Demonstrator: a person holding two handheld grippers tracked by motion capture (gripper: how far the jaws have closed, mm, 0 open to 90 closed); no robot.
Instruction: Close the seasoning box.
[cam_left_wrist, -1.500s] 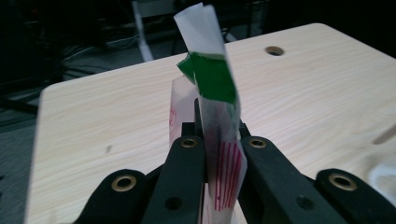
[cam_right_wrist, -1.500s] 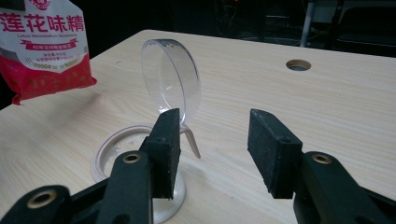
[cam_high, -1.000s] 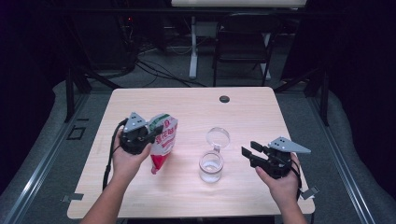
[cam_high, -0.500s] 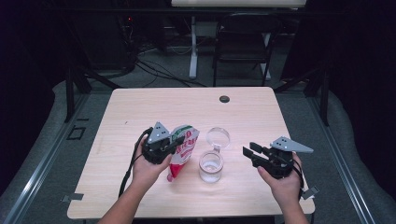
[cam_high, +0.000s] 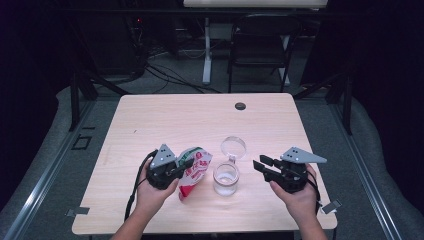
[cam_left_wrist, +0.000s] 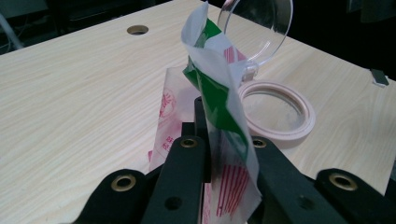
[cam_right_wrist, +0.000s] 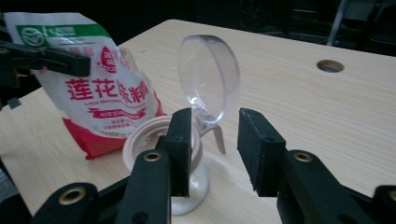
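My left gripper (cam_high: 183, 167) is shut on the top of a white, red and green printed bag (cam_high: 196, 171), which hangs tilted with its lower end near the table, just left of a clear glass jar (cam_high: 226, 181). The jar's round clear lid (cam_high: 233, 147) stands flipped up behind it. In the left gripper view the bag (cam_left_wrist: 219, 93) rises between my jaws, with the jar's pale rim (cam_left_wrist: 299, 116) beyond. My right gripper (cam_high: 260, 167) hovers right of the jar, apart from it. Its jaws have just been closing, and nothing is between them (cam_right_wrist: 215, 135).
The light wooden table (cam_high: 175, 120) has a round cable hole (cam_high: 240, 106) near its far edge. A dark folding chair (cam_high: 260, 45) and desk legs stand on the floor beyond. A small clip (cam_high: 331, 206) lies near the front right corner.
My left hand has carried the bag to the right and lower, from the table's left side to beside the jar. The right hand has stayed in place.
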